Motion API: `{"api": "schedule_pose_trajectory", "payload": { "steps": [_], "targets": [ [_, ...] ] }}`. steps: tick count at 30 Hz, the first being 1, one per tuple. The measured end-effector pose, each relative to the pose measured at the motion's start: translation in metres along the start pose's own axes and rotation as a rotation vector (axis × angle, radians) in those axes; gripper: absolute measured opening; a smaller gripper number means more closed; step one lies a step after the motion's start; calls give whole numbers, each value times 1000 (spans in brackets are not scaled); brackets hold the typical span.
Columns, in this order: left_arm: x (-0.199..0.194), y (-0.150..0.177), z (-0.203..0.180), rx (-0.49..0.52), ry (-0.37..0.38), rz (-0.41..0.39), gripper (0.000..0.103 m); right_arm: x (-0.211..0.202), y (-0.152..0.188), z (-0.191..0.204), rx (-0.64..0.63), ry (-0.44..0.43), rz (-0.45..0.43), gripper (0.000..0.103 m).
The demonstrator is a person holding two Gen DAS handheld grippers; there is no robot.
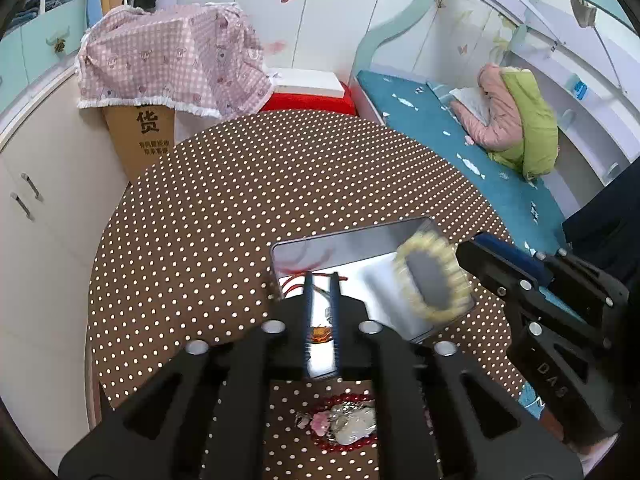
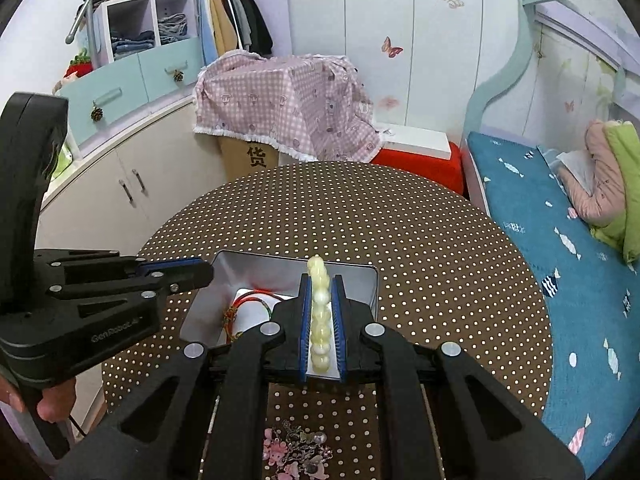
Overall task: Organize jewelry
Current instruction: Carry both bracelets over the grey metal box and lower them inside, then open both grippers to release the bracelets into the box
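So far a red cord bracelet [image 2: 256, 300] lies in the silver metal tin [image 2: 372, 280], your right gripper [image 2: 322, 320] clamps the pale yellow bead bracelet [image 2: 320, 308] above it, your left gripper [image 1: 322, 312] is nearly closed and empty, and pink charm pieces [image 2: 296, 452] remain on the dotted table [image 2: 440, 240].

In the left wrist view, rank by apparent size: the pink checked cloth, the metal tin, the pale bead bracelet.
1. Pink checked cloth, though it sits farthest away.
2. Metal tin.
3. Pale bead bracelet, clearly smallest, held over the tin.
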State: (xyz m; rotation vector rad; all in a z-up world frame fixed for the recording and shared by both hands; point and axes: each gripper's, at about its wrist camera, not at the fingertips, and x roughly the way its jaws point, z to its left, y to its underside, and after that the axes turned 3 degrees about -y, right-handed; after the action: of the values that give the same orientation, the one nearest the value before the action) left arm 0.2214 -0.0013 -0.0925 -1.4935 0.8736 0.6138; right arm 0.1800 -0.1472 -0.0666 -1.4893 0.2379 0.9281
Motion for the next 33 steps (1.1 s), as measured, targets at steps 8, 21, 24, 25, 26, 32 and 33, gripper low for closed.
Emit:
{"api": "schedule_pose_trajectory", "payload": {
  "steps": [8, 21, 24, 25, 26, 32, 33],
  "targets": [
    [8, 14, 10, -25, -12, 33, 25, -5, 8, -15, 47, 31, 10, 42],
    [-18, 37, 3, -24, -22, 18, 32, -25, 23, -8, 55, 47, 13, 45],
    [-24, 45, 2, -22, -31, 14, 35, -30, 27, -4, 52, 49, 11, 47],
    [-26, 47, 1, -21, -32, 15, 35, -32, 29, -3, 51, 50, 11, 48],
    [-28, 50, 1, -21, -34, 17, 35, -33, 31, -1, 51, 50, 12, 48],
    [-36, 71, 1, -19, -46, 32, 38, -40, 43, 9, 47, 52, 19, 49],
    [-37, 74, 2, -18, -48, 33, 40, -41, 45, 10, 47, 52, 22, 49]
  ]
}}
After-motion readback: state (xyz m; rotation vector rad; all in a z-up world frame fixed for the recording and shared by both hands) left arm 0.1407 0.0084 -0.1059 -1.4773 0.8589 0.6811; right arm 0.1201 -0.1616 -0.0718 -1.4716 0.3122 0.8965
